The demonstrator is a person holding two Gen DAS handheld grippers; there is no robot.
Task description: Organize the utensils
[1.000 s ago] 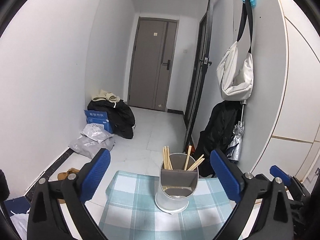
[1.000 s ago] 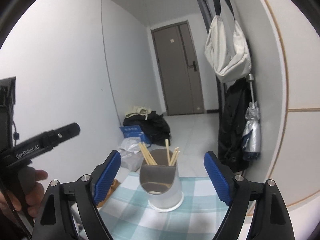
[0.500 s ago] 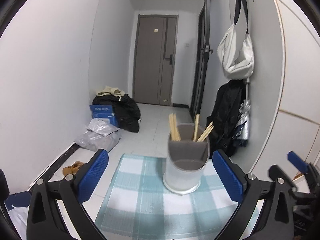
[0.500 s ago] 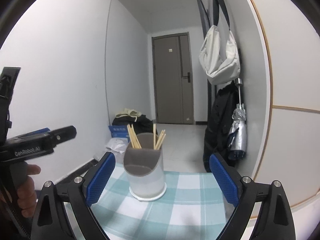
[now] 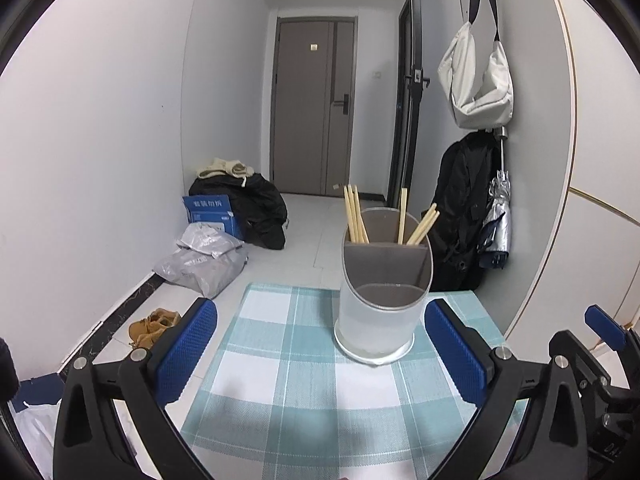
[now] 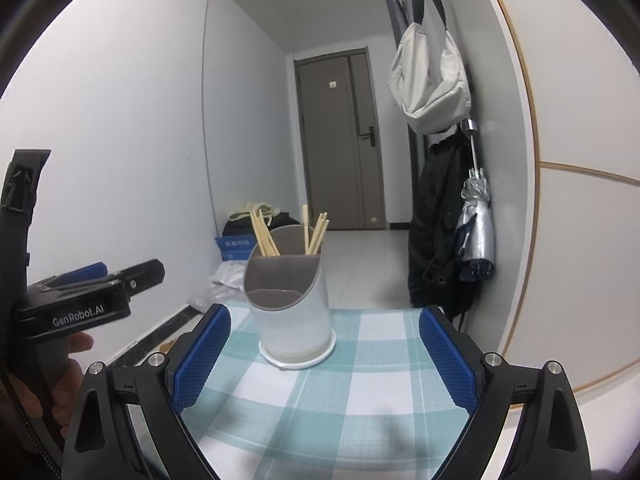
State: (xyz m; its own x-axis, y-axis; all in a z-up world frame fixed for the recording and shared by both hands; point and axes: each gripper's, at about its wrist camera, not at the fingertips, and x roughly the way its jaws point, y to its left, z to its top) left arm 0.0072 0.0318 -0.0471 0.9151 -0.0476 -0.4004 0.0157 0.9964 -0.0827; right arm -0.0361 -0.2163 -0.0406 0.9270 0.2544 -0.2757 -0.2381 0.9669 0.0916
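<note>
Left wrist view: the left gripper (image 5: pixel 320 354) has its jaws wide apart, with nothing between the blue pads (image 5: pixel 187 354). Under it lies a checked cloth (image 5: pixel 280 380) on the table. The holder (image 5: pixel 382 284) stands on the cloth, far and a little right of the middle, near the far edge of the cloth. Chopsticks (image 5: pixel 356 216) stand in its far compartment; the near compartment looks empty. The cloth on the near side of the holder is bare. On the left the cloth ends at an edge, and past it the floor (image 5: pixel 304 236) is seen, with shoes (image 5: pixel 152 326), grey bags (image 5: pixel 204 260) and a blue box (image 5: pixel 210 210) by the left wall. At the right edge of the view a part of the right gripper shows.

Right wrist view: the right gripper (image 6: pixel 325 354) has just been opening; its jaws stand wide apart and hold nothing. The holder (image 6: pixel 290 308) is far and left of the middle, apart from both pads (image 6: pixel 448 360), and the chopsticks (image 6: pixel 264 234) rise from its far part. Right of the holder the cloth (image 6: pixel 360 384) is bare up to its far edge. At the left, the left gripper (image 6: pixel 96 292) is held by a hand (image 6: pixel 52 384). A white bag (image 6: pixel 430 76), a black coat (image 6: pixel 440 232) and an umbrella (image 6: pixel 476 220) hang on the right wall.
</note>
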